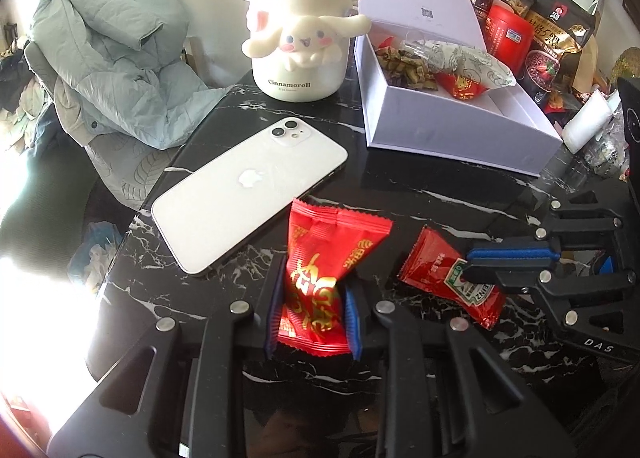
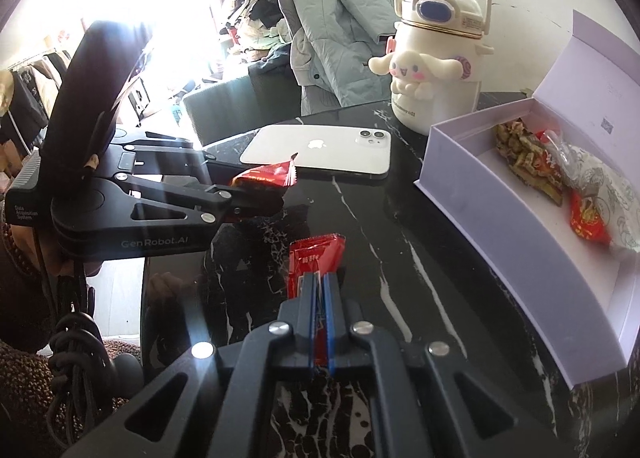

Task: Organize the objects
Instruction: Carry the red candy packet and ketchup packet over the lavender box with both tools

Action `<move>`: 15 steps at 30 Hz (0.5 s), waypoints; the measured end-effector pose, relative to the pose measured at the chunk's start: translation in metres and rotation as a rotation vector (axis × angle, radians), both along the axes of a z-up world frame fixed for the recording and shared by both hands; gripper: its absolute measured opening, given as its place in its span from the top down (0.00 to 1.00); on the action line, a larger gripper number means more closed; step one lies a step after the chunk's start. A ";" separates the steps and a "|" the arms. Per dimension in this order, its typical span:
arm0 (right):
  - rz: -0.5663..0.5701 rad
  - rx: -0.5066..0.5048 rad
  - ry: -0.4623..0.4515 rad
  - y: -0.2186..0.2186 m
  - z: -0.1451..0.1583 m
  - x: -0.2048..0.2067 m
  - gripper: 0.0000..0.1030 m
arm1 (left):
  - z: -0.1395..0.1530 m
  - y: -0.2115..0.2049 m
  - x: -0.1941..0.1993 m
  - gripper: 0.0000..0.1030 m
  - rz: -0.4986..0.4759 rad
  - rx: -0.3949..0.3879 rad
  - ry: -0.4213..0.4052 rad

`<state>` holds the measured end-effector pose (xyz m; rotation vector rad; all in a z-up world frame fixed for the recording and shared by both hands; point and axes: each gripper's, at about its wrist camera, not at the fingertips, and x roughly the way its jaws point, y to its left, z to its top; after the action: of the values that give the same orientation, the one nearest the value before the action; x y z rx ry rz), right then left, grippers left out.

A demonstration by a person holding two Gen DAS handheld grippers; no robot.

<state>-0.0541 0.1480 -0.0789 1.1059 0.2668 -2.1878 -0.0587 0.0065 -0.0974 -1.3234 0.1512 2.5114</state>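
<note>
Grippers both loaded: left gripper (image 1: 314, 322) clenched on red gold-printed candy wrapper (image 1: 320, 278), right gripper (image 2: 319, 322) pinching flat red ketchup sachet (image 2: 316, 258), low over black marble table (image 2: 400, 278). Lift clear, release inside open lilac cardboard box (image 2: 520, 226).

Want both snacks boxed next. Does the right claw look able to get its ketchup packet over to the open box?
Probably yes: the right claw is shut on the ketchup packet, and bare tabletop lies between it and the box, whose lid stands open.
</note>
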 end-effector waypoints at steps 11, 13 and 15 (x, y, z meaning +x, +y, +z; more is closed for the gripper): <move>-0.030 0.001 0.072 0.011 0.032 -0.006 0.97 | 0.024 0.010 -0.001 0.76 -0.014 -0.009 0.054; -0.032 -0.002 0.093 0.013 0.040 -0.008 0.97 | 0.031 0.013 -0.003 0.76 -0.016 -0.010 0.068; -0.035 -0.007 0.112 0.017 0.049 -0.010 0.97 | 0.039 0.015 -0.005 0.76 -0.017 -0.008 0.083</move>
<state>-0.0639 0.1649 -0.0297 0.9924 0.2904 -2.2835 -0.0641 0.0217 -0.0588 -1.2166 0.1898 2.5544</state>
